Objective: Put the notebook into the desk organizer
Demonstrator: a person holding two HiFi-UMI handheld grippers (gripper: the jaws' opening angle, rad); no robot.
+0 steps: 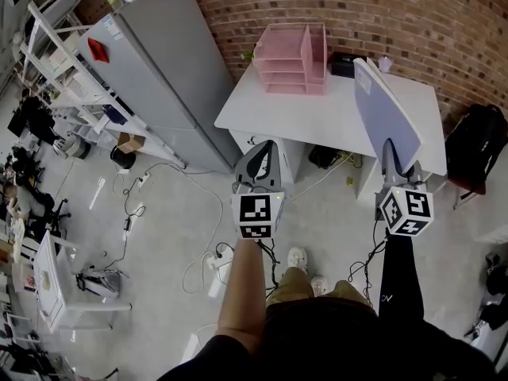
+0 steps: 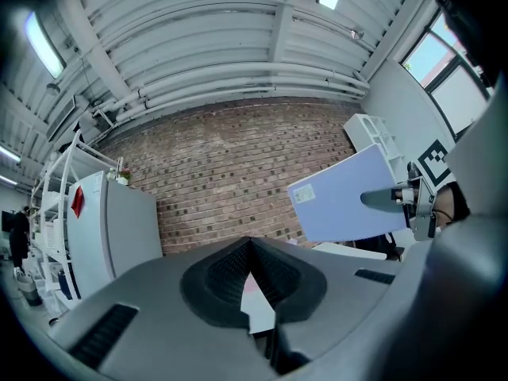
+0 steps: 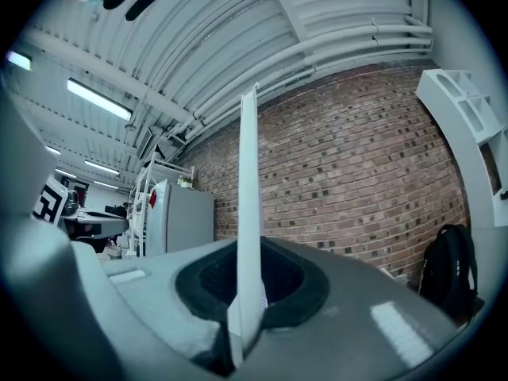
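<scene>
In the head view, the person stands back from the white tabletop (image 1: pixel 317 121), which sits in the upper middle of the frame. The pink desk organizer (image 1: pixel 292 58) is at its far edge against the brick wall (image 1: pixel 381 10), with its slots facing out, so the notebook could probably slide in edge first. The right claw (image 1: pixel 394 159) grips the pale blue notebook (image 1: pixel 385 113) by its lower edge and holds it upright, well apart from the organizer. The left claw (image 1: pixel 262 151) carries nothing. Each claw bears a cube with black-and-white square markers. A black backpack (image 1: pixel 476 145) sits at the right edge.

In the left claw's own view, its jaws are clenched tip to tip around nothing. At the right of the frame the notebook's cover shows a small white sticker (image 2: pixel 305 193) whose print is too small to read. A grey cabinet (image 2: pixel 107 228) at the left carries a red mark, also unreadable.

In the right claw's view, the jaws are clamped on the notebook, which shows edge-on as a thin white strip up the middle.
</scene>
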